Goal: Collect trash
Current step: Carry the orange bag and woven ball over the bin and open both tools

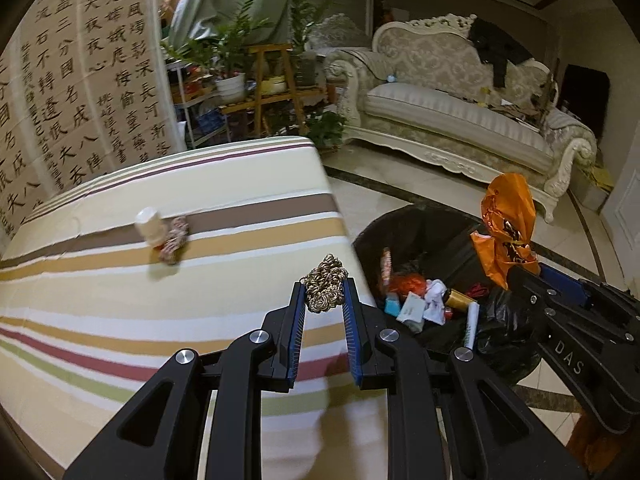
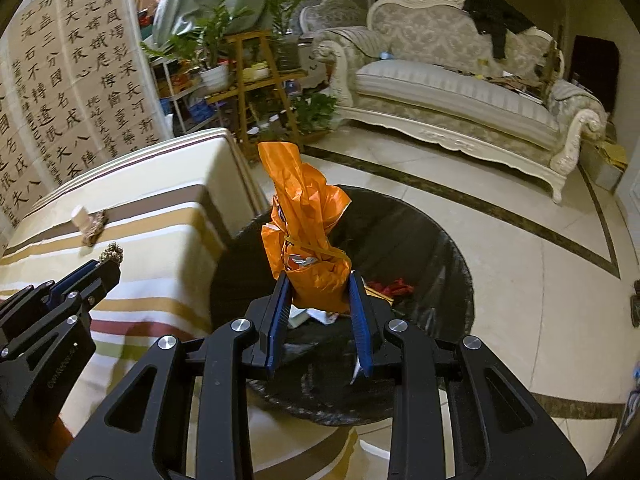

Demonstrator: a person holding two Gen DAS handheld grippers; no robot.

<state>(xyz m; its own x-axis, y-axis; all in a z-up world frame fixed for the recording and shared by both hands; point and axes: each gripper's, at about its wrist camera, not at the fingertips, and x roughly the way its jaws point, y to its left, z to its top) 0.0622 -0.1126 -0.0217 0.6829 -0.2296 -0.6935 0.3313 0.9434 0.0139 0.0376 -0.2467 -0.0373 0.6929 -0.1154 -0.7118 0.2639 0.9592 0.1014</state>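
Observation:
My left gripper [image 1: 323,289] is shut on a brown-and-gold braided cord bundle [image 1: 325,282], held above the right edge of the striped table [image 1: 160,300], beside the black-lined trash bin [image 1: 436,236]. My right gripper [image 2: 320,286] is shut on a crumpled orange plastic bag [image 2: 306,224], held over the bin [image 2: 420,240]. The orange bag [image 1: 508,224] and right gripper [image 1: 532,284] also show in the left wrist view. The left gripper [image 2: 106,266] with the cord [image 2: 112,252] shows in the right wrist view. The bin holds several pieces of trash [image 1: 424,300].
A small white bottle [image 1: 149,226] and a mottled red-white scrap [image 1: 174,240] lie on the table's far side. A cream sofa [image 1: 460,112] stands across the tiled floor [image 2: 520,280]. A calligraphy screen [image 1: 72,80] and plant shelves [image 1: 260,80] stand behind the table.

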